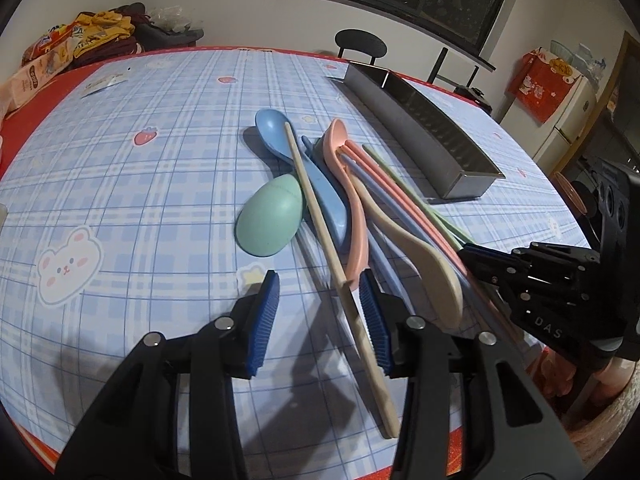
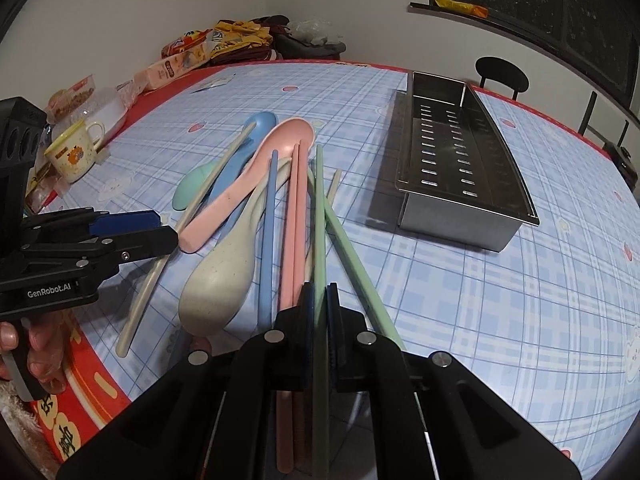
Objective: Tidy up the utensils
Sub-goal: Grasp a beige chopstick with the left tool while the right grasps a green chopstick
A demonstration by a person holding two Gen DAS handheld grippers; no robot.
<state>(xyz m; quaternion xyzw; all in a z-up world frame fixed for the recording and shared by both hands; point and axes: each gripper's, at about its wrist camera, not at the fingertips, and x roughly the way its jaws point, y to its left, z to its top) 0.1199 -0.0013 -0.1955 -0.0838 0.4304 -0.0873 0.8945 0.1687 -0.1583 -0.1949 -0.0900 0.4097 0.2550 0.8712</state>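
Note:
A pile of utensils lies on the checked tablecloth: a blue spoon (image 1: pixel 276 136), a pink spoon (image 1: pixel 352 184), a beige spoon (image 1: pixel 424 256), a green spoon bowl-down (image 1: pixel 270 216), a beige chopstick (image 1: pixel 320 216) and pink, blue and green chopsticks. My left gripper (image 1: pixel 320 308) is open, with the beige chopstick lying between its fingers near the right pad. My right gripper (image 2: pixel 319 312) is shut on a green chopstick (image 2: pixel 319 216). A second green chopstick (image 2: pixel 352 256) lies to its right. The left gripper also shows in the right wrist view (image 2: pixel 132 228).
A perforated steel utensil tray (image 2: pixel 460 168) stands right of the pile; it also shows in the left wrist view (image 1: pixel 420 128). A mug (image 2: pixel 76 152), snack packets (image 2: pixel 172 68) and clothes sit at the far left. A black chair (image 2: pixel 502 74) stands behind the table.

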